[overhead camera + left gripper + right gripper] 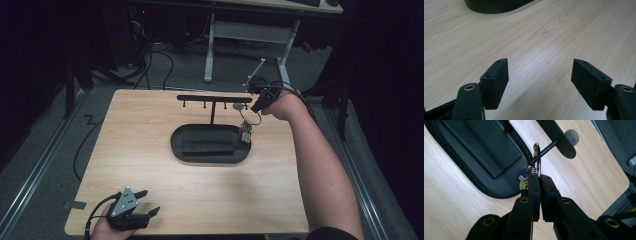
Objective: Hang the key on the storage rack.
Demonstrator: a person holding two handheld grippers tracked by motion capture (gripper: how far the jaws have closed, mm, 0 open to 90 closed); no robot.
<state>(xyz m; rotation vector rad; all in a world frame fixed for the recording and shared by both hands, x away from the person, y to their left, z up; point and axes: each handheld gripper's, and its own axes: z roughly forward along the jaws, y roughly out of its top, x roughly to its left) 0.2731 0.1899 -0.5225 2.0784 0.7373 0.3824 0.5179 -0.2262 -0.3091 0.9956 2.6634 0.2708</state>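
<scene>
We hold a thin metal ring (538, 157) pinched between the closed jaws of the right gripper (540, 178), with a small bunch of coloured charms (524, 178) hanging from it just above the right end of the black oval tray (177, 145). In the high view the right gripper (261, 100) sits beside the right end of the hanger bar (200, 97), and the charms (245, 132) dangle below it, near the tray's edge. The left gripper (145, 205) rests at the near left corner of the table (150, 175), its jaws spread wide with nothing between them. Our grip looks narrow: the pads catch only the lower arc of the ring, so a small twist of the wrist could let it pivot or slip free and drop onto the tray. The pegs under the bar are short, and we judge that the ring must meet one squarely; coming in tilted, it could glance off. The swinging charms could also snag the upright post (212, 112) or tug the ring askew. Pushing hard against the bar might tip the whole stand, since nothing steadies it.
</scene>
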